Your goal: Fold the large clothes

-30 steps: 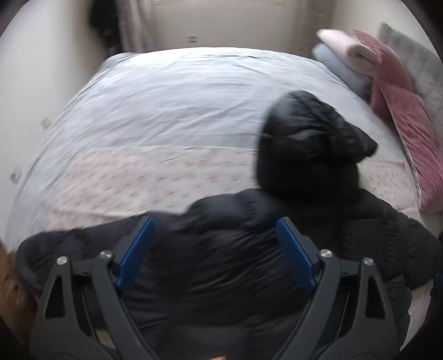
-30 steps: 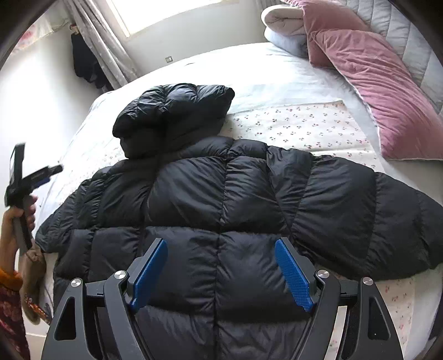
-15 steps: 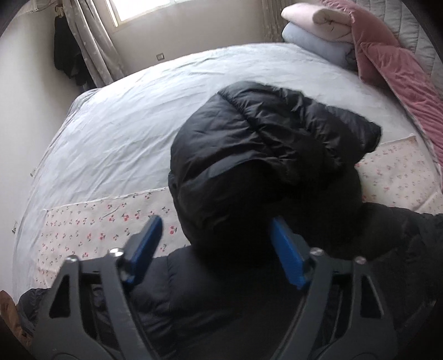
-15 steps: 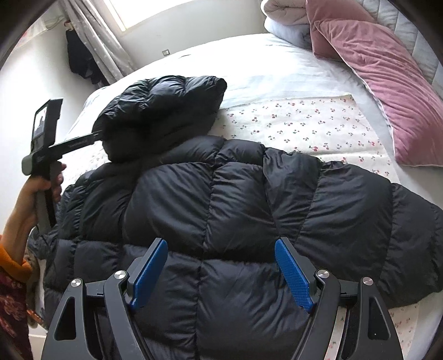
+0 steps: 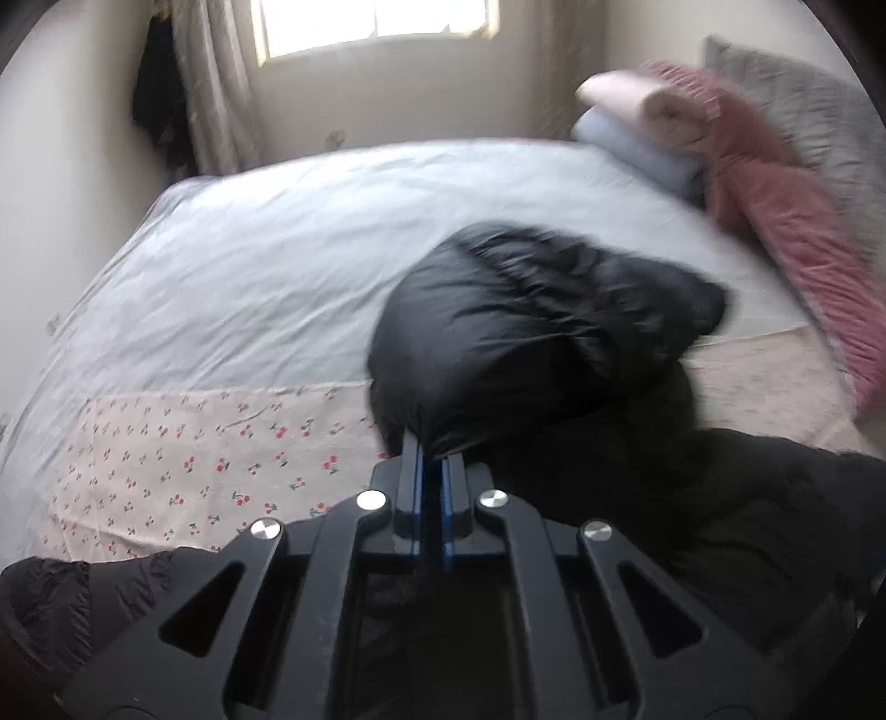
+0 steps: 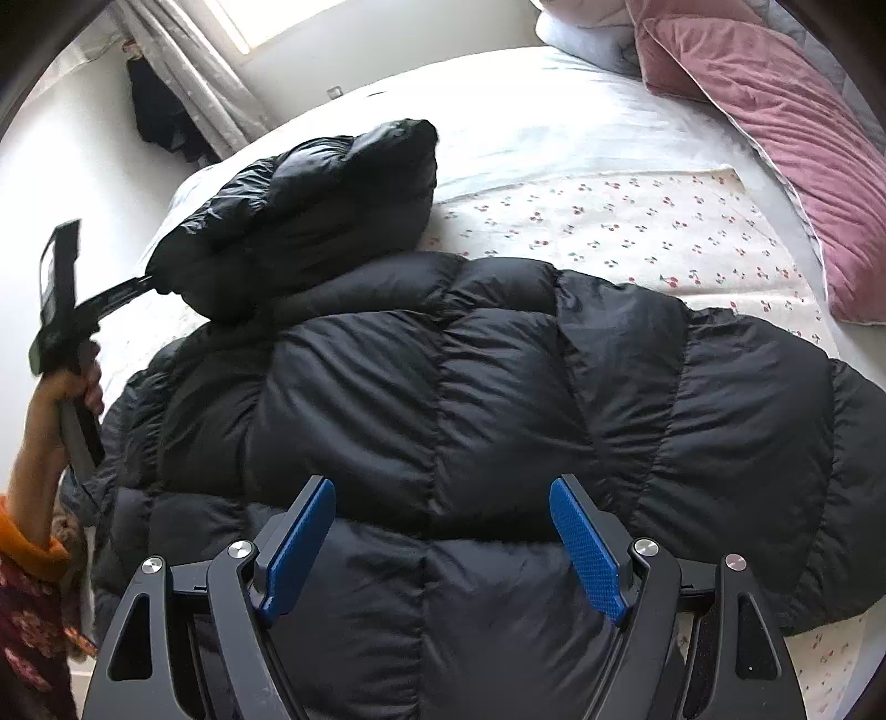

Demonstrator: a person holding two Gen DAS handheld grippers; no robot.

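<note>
The white-sheeted bed (image 6: 554, 111) stretches bare beyond my black quilted puffer jacket (image 6: 470, 387), which lies spread flat, long axis across the mattress, sleeves out sideways. Its padded hood (image 5: 526, 343) points toward the far window. My left gripper (image 5: 432, 465) has just closed, pinching the hood's near edge; my right gripper (image 6: 443, 548) hangs released over the jacket's back.

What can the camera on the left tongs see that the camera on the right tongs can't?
Only the left view shows the window and, up close, the left tongs, which have just closed on the edge of the jacket's hood. Only the right view shows the jacket's whole quilted body, the open right tongs above it, and the person's hand. Both show the hood, bed and pink pillow.
</note>
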